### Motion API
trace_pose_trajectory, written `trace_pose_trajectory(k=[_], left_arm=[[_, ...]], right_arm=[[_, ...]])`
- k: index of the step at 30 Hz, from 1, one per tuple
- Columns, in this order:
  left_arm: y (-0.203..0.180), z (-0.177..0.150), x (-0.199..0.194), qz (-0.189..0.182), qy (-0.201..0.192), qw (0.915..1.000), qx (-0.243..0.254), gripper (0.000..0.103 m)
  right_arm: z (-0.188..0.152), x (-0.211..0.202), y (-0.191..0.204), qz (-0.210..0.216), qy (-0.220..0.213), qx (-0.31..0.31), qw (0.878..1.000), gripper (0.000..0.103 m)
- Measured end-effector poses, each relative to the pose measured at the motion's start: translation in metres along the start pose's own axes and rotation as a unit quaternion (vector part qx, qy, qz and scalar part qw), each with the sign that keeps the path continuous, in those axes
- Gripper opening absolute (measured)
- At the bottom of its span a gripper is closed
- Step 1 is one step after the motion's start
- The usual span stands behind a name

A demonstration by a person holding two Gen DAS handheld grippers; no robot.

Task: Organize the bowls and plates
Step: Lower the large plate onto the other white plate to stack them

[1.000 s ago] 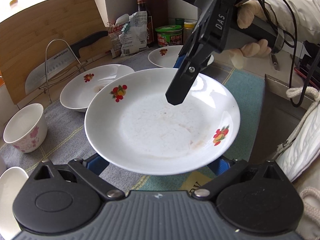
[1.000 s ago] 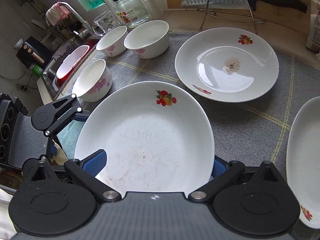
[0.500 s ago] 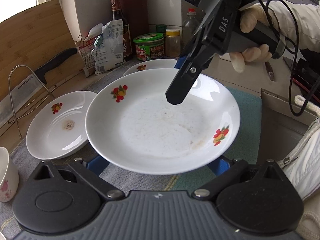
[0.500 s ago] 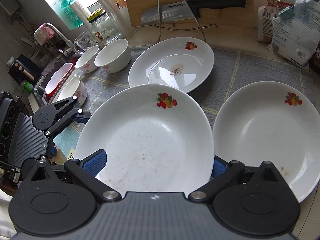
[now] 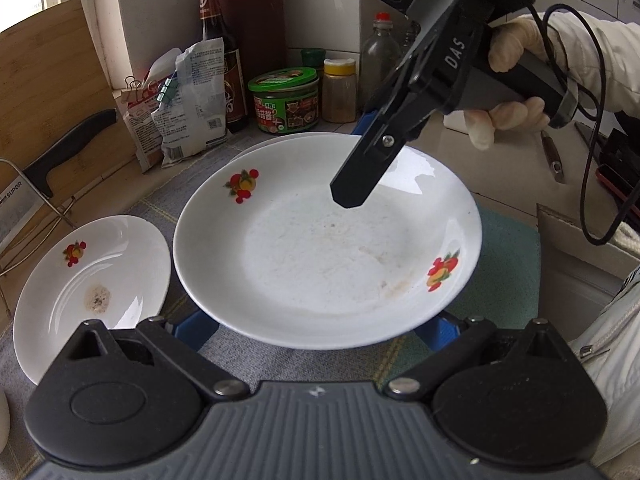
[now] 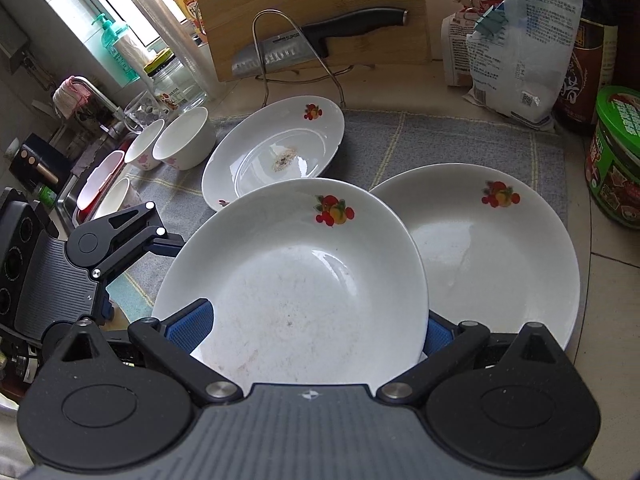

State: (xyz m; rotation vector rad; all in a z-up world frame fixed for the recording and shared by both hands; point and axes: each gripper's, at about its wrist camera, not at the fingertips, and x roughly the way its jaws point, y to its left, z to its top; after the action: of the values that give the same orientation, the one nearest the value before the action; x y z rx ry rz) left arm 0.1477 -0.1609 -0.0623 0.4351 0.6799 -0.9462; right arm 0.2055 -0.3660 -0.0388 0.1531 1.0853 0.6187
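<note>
Home kitchen, sink faucet [image 6: 86, 88], knife [image 6: 320, 36], cutting board [image 6: 320, 8], sauce bottle [image 5: 218, 52]

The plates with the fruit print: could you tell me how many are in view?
3: the held plate between both grippers, one on the mat beneath its right side, one stained behind it.

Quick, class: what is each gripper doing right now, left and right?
Left gripper: closed on the near rim of the held plate.
Right gripper: closed on the same plate's opposite rim.
</note>
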Motion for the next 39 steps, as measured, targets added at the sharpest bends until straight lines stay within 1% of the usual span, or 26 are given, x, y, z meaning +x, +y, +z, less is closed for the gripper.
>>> trace_pose_trajectory(k=[11,15,28,39], left_arm=[[-0.001,0.019,0.023,0.01,0.013,0.9998,-0.006,0.101],[-0.004,0.023,0.031,0.02,0.013,0.9997,0.003,0.101],[0.0,0.037,0.044,0.02,0.027,0.9994,0.01,0.101],[0.005,0.044,0.055,0.023,0.034,0.999,0.015,0.101]], right_arm=[[0.0,-0.002,-0.034,0.007,-0.002,0.011,1.0,0.103],[0.001,-0.001,-0.044,0.011,-0.008,0.018,1.0,0.103],[0.002,0.004,-0.069,0.012,-0.003,0.031,0.999,0.103],[0.002,0.008,-0.08,0.01,0.002,0.036,0.999,0.103]])
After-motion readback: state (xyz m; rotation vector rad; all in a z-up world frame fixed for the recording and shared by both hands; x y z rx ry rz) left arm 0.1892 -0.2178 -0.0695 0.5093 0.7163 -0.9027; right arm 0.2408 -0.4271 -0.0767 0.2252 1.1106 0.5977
